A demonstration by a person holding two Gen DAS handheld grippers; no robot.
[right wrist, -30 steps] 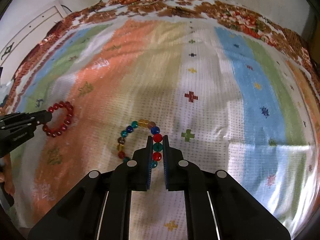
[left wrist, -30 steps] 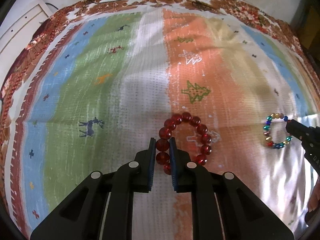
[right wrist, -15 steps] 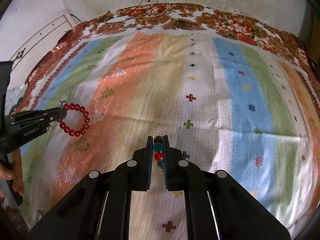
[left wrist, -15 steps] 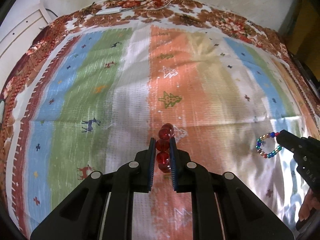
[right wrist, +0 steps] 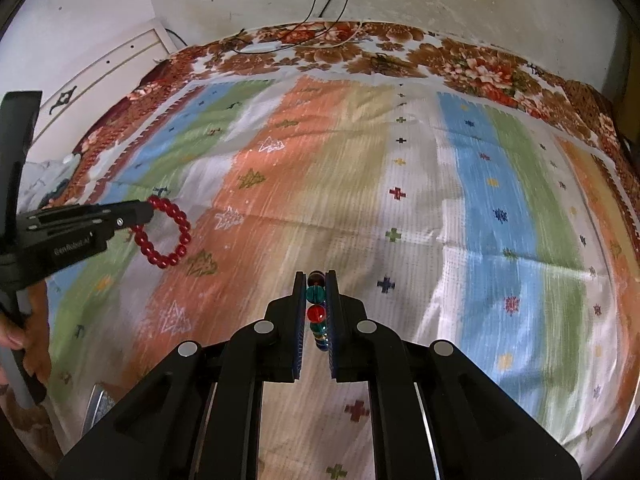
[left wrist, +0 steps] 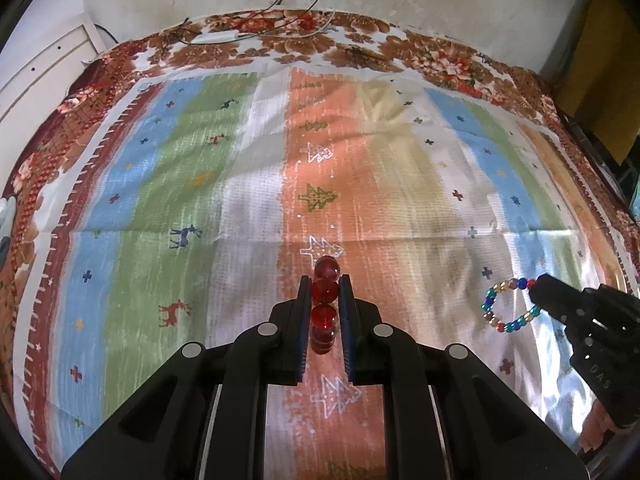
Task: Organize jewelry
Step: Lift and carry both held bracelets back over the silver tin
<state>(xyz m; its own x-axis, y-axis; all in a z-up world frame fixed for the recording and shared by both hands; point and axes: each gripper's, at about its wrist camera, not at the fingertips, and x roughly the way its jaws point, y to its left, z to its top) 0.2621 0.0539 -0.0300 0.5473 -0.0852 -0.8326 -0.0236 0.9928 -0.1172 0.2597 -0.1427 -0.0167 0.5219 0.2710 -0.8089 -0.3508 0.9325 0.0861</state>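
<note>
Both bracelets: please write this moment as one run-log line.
left gripper: shut on red bracelet | right gripper: shut on multicolour bracelet | both hang clear above striped cloth

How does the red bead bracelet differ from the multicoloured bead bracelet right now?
Colour: the red bead bracelet is one deep red throughout; the multicoloured bead bracelet mixes blue, teal, red and pale beads.
Holder: the red one is pinched in the left gripper, the multicoloured one in the right gripper.
Shared: both are closed bead loops hanging off the striped cloth.
</note>
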